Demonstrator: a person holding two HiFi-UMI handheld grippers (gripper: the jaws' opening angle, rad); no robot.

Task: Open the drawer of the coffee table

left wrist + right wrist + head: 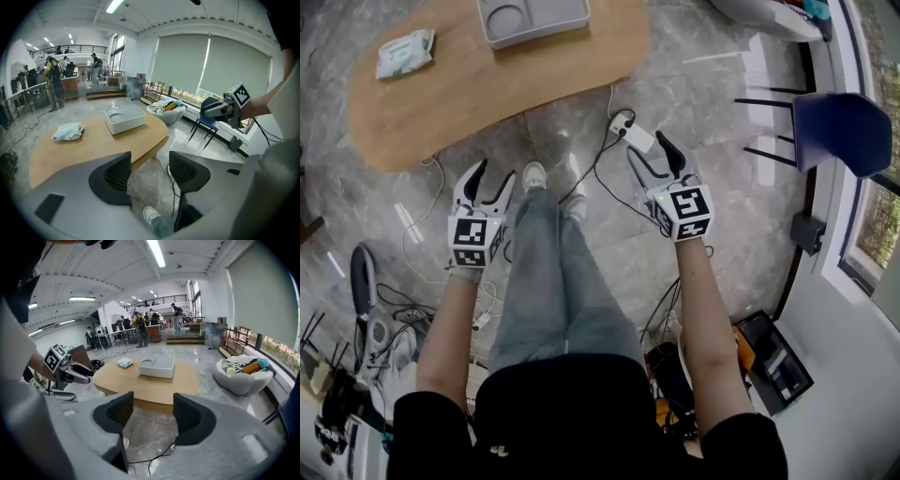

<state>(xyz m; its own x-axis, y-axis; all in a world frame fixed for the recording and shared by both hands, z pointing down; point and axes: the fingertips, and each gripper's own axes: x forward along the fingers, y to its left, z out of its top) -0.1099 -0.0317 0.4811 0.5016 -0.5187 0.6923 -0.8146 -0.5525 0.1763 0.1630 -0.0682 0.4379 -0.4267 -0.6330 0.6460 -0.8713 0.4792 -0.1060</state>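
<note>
Currently: approach phase, no contact w/ the coffee table (487, 89). The left gripper (495, 173) and right gripper (645, 145) are held out in front of the person over the floor (722, 112), both short of the table's near edge.

Jaws: both sets stand apart w/ nothing between them. Through each gap only floor and cables (598, 164) show.

Task item location: the table fills the upper left of the head view, sits centre in the right gripper view and left of centre in the left gripper view. The drawer itself shows in no view; no front panel or handle can be made out below the rim.

Next move (judgement): bring a gripper lower and fwd to the table's side, locate the drawer front or handle, close the jaws on it, pull straight out. The top probably overhangs and hides the side, so a lower line of sight is likely req'd first.

Materials / shapes:
- Worktop: light wood finish, smooth, rounded oblong outline, thick edge.
- Tray (534, 36): grey, matt, rectangular w/ rounded corners, moulded compartments incl. one round.
- Wipes packet (405, 52): soft crinkled film, white-green, lying flat, well apart from the tray.
- Floor: grey stone look, glossy.
- Jaw pads (117, 174): dark, ribbed inner faces on grey shells.
</note>
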